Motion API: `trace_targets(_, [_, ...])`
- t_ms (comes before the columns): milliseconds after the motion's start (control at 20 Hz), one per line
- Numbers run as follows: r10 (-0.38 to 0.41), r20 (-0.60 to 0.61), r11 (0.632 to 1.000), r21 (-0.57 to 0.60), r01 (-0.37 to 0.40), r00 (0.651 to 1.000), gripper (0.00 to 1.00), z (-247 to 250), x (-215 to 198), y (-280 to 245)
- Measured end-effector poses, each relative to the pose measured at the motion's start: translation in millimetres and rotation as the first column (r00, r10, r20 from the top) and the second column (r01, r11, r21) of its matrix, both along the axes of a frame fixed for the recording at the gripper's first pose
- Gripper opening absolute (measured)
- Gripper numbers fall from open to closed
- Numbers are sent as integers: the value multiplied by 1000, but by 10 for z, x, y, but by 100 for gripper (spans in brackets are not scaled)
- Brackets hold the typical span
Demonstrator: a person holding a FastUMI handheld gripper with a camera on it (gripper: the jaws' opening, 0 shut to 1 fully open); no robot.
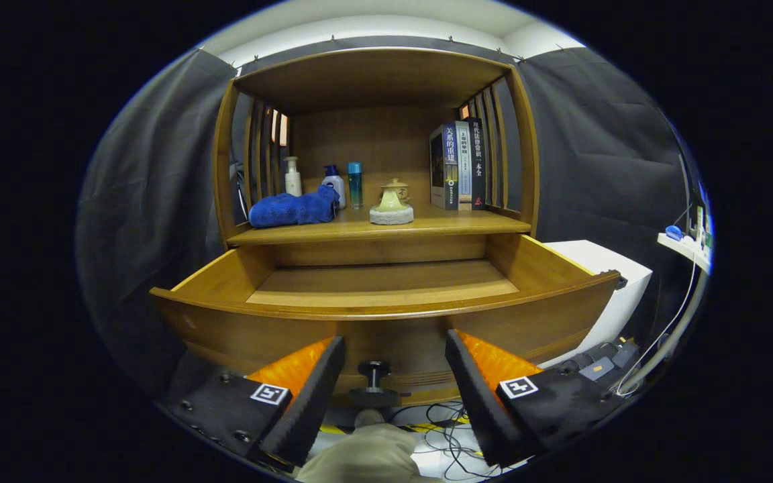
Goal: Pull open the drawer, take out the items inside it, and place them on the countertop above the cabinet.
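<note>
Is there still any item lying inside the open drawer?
No, the drawer is pulled out and its wooden floor is bare, while the open claw sits by the knob without pressing on it.

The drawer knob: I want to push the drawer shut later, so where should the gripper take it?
Grip the drawer knob by its narrow neck behind the round cap, coming straight from the front. It sticks out of the drawer front, between the open gripper fingers.

Your countertop (359,231) carries a blue towel (292,208) at 9 o'clock, bottles (333,184) behind it. A pot (392,203) sits mid-shelf. Books (459,166) stand at 3 o'clock.
</note>
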State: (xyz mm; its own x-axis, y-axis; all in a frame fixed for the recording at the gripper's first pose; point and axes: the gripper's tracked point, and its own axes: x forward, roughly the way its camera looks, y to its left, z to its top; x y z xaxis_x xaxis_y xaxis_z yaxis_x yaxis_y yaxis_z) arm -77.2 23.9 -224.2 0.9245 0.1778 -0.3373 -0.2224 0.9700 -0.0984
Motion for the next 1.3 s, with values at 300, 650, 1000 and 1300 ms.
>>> trace_targets(300, [-18, 3, 1000, -10, 18, 1000, 98, 21, 122, -21])
trace_targets(650, [-14, 18, 999, -43, 15, 1000, 98, 49, 371, 31])
trace_targets(1000, [14, 39, 997, -78, -11, 999, 97, 88, 742, 173])
trace_targets(1300, [16, 36, 997, -78, -13, 999, 95, 85, 989, 227])
